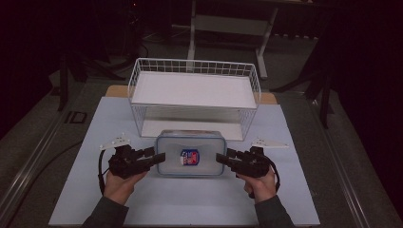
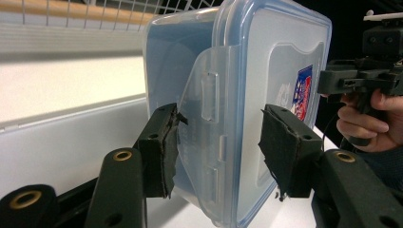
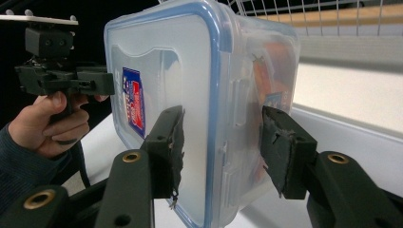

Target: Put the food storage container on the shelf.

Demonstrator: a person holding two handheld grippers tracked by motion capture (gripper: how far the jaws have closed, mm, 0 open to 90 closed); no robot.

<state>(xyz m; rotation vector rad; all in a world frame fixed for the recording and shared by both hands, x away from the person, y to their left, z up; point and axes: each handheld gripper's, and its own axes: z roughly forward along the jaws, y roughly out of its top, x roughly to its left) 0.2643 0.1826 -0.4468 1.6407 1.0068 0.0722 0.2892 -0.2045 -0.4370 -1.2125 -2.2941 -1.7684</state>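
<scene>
Grippers closing in on a clear plastic container from both ends, neither one clamped yet.

So the container, see-through with a blue-rimmed lid and a red and blue sticker on top, sits flat on the pale table mat, right in front of the white wire rack and just about up against its lower shelf. Left gripper has its jaws spread at the container's left end; in the left gripper view one pad looks like it's brushing the side latch flap while the other sits a bit off the lid face. Right gripper mirrors it at the right end, and the right gripper view shows its jaws straddling the lid edge with a gap on both sides, gripping nothing.
</scene>
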